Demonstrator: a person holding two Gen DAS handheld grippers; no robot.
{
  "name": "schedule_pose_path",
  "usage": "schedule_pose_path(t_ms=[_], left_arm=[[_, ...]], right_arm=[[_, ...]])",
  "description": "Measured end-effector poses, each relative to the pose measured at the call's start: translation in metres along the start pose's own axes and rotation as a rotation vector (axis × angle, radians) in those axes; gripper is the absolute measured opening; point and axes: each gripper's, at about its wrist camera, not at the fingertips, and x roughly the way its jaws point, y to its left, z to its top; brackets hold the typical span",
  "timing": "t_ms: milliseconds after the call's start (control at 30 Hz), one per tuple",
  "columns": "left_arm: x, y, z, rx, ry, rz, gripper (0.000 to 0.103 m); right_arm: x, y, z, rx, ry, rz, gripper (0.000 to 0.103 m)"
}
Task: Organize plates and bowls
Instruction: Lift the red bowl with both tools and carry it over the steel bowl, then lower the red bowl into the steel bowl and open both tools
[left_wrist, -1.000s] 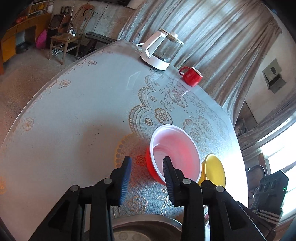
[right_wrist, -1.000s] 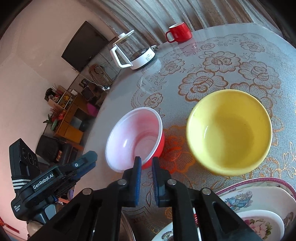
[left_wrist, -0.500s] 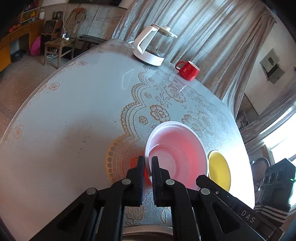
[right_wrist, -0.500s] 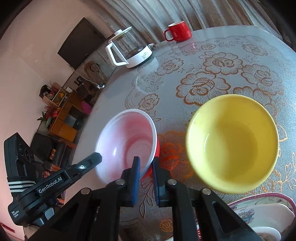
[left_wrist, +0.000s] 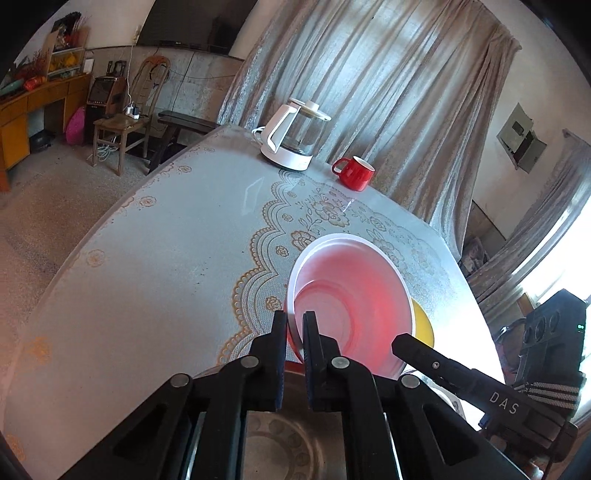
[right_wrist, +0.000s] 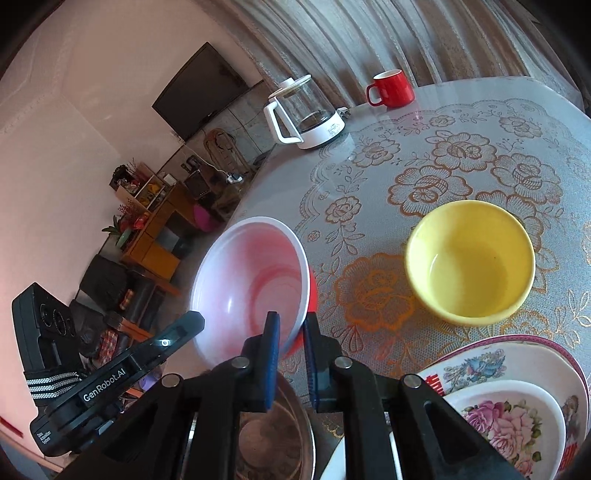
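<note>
A red bowl with a white inside (left_wrist: 351, 299) (right_wrist: 251, 284) is tilted and lifted off the lace table. My left gripper (left_wrist: 294, 325) is shut on its near rim. My right gripper (right_wrist: 291, 328) is shut on the rim too, on the other side. A yellow bowl (right_wrist: 471, 258) stands on the table to the right; in the left wrist view only its edge (left_wrist: 423, 325) shows behind the red bowl. A steel bowl (right_wrist: 273, 428) (left_wrist: 280, 443) lies under the grippers. Flowered plates (right_wrist: 517, 406) are stacked at the lower right.
A glass kettle on a white base (left_wrist: 291, 136) (right_wrist: 306, 114) and a red mug (left_wrist: 354, 171) (right_wrist: 391, 88) stand at the table's far edge by the curtain. The round table's left edge (left_wrist: 92, 236) drops to the floor, with a chair (left_wrist: 118, 125) beyond.
My left gripper closed on the red bowl's rim. Both grippers then lifted and tilted the bowl up off the table, toward the steel bowl.
</note>
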Motion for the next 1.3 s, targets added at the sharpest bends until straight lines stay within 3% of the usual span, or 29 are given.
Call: schedule_pose_path(t_ms=[467,733,1300], left_arm=[[-0.054,0.019,-0.054,-0.047,0.008,-0.007,0.007],[-0.061,0.031,-0.082,-0.075,0.037,0.026,0.008],[-0.063,0.037,-0.102,-0.058,0.038,0.073,0.008]], right_arm=[[-0.020,0.019,-0.051,-0.034,0.073,0.054,0.012],[-0.018,0.021,-0.078,-0.029,0.128,0.049,0.012],[-0.009,0.025,-0.099,-0.057,0.160,0.022,0.012]])
